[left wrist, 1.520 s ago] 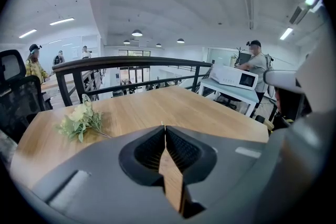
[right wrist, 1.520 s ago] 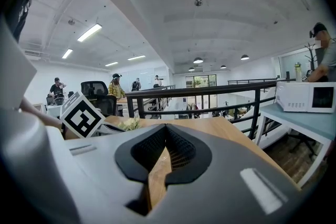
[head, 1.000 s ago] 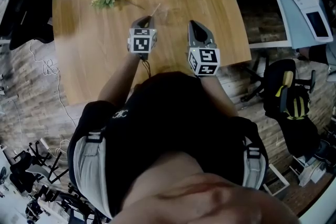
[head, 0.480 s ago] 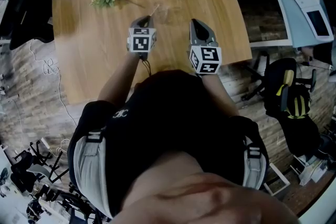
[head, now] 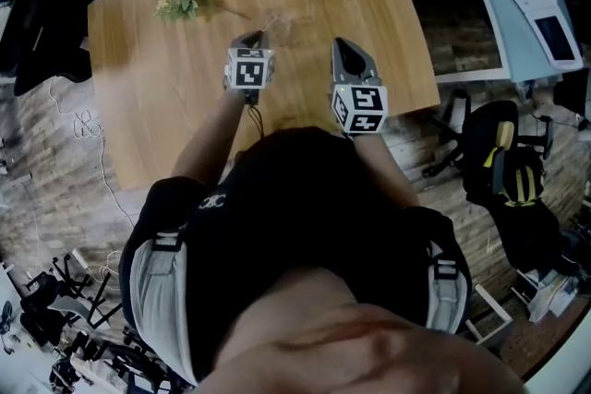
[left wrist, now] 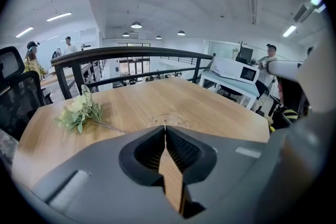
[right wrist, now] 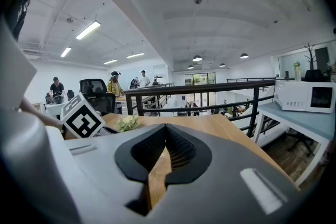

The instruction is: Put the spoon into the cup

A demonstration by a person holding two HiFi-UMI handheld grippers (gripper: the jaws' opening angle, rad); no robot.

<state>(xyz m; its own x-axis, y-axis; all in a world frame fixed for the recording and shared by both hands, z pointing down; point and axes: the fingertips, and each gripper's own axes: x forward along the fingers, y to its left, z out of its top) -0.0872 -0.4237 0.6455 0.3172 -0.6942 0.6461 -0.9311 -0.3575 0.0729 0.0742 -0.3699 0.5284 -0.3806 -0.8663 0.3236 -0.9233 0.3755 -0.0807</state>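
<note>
Head view: my left tongs [head: 251, 38] and right tongs [head: 343, 43] hang over the table [head: 138, 106], barely shifted from a second ago; the clear cup [head: 284, 21] sits just ahead of the left, with a thin pale handle at its rim, probably the spoon [head: 271, 17]
Left gripper view: jaws pressed together, empty; cup rim just beyond, flowers [left wrist: 79, 112] to the left
Right gripper view: jaws pressed together on nothing
Meaning: neither holds the spoon; whether it is already inside I cannot tell
</note>
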